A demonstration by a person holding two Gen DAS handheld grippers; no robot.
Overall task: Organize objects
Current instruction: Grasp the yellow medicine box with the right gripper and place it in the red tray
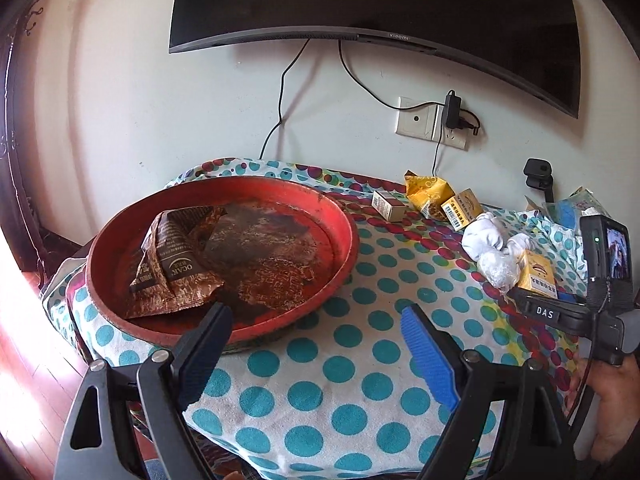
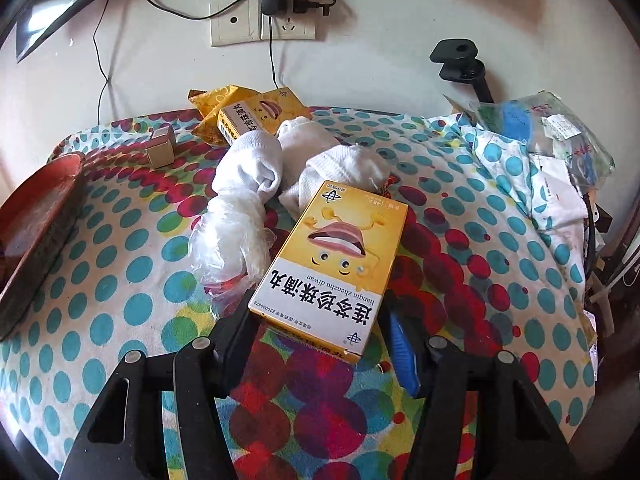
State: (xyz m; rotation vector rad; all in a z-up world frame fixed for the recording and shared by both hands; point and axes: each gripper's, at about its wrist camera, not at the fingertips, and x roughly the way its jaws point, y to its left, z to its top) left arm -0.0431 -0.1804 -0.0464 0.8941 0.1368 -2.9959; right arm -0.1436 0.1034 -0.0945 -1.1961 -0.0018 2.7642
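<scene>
Sat at the left of the dotted-cloth worktop [image 1: 340,380]: a worn red tray [image 1: 344,248] with a crumpled brown wrapper [image 1: 176,264] already inside. Hovered just beside its near rim: the left gripper [image 1: 316,336], fingers wide apart, nothing between them. Lay further right, in a loose cluster: a small beige box [image 2: 161,148], a yellow packet [image 2: 214,114] under a second yellow box [image 2: 248,118], rolled white socks [image 2: 256,160] and a clear plastic bag [image 2: 232,236]. Rested nearest, tilted against the socks: the yellow medicine box [image 2: 332,264], its near end between the fingers of the right gripper [image 2: 320,328], which flanked both long sides; whether closed on the card or only around it could not be told. Judged light, stiff but crushable cardboard with a smooth printed face, so best pinched gently across the narrow width at the long edges.
</scene>
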